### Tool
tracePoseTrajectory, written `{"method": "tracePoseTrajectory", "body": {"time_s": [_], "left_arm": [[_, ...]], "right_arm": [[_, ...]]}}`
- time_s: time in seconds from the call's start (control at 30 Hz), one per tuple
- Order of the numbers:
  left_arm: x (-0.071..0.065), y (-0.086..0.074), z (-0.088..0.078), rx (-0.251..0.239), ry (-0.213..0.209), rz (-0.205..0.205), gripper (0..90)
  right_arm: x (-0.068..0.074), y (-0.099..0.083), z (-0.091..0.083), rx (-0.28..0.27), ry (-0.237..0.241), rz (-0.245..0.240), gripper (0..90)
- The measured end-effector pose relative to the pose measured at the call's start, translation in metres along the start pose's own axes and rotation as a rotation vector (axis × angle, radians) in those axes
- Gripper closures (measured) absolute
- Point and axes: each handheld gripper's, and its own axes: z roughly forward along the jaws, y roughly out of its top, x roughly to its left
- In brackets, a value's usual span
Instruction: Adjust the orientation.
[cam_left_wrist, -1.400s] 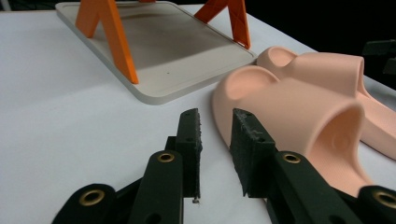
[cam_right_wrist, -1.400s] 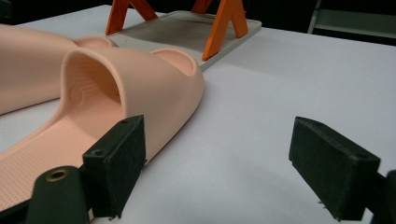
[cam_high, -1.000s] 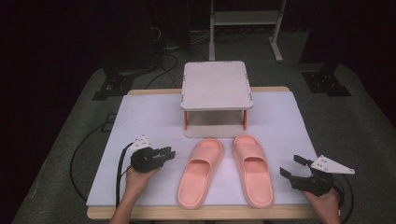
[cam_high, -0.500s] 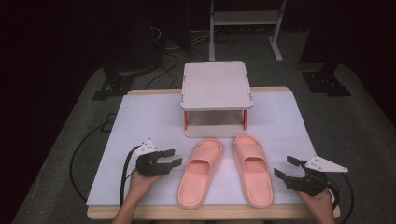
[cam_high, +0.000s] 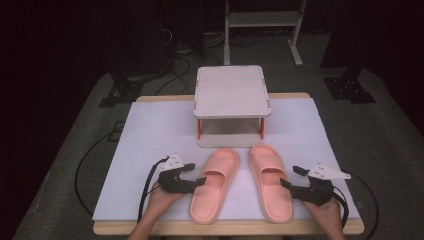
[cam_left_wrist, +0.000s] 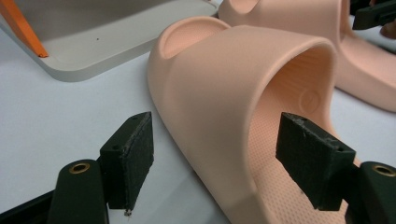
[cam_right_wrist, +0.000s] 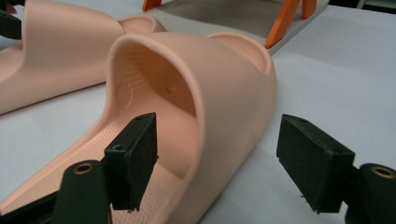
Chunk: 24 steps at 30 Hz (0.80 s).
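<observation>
Two pink slippers lie side by side near the front edge of the white surface. My left gripper sits at nine o'clock of the left slipper. Its jaws have just been opening; one is inside the slipper, one outside its side wall, not pressing. My right gripper is at three o'clock of the right slipper. Its jaws have just been closing around that wall, with gaps. A small grey shelf stands at twelve o'clock.
</observation>
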Motion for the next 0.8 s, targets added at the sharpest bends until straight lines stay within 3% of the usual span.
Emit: {"method": "tracePoseTrajectory", "body": {"time_s": [0.43,0.67,0.8], "left_arm": [[-0.008,0.006,0.014,0.032,0.091,0.025,43.1],[-0.008,0.006,0.016,0.039,0.103,0.016,52.5],[-0.009,0.007,0.016,0.038,0.123,0.03,59.0]], "right_arm": [[0.007,0.009,0.02,0.044,-0.064,-0.022,41.4],[0.008,0.009,0.025,0.05,-0.096,-0.031,54.7],[0.008,0.009,0.024,0.051,-0.119,-0.037,62.4]]}}
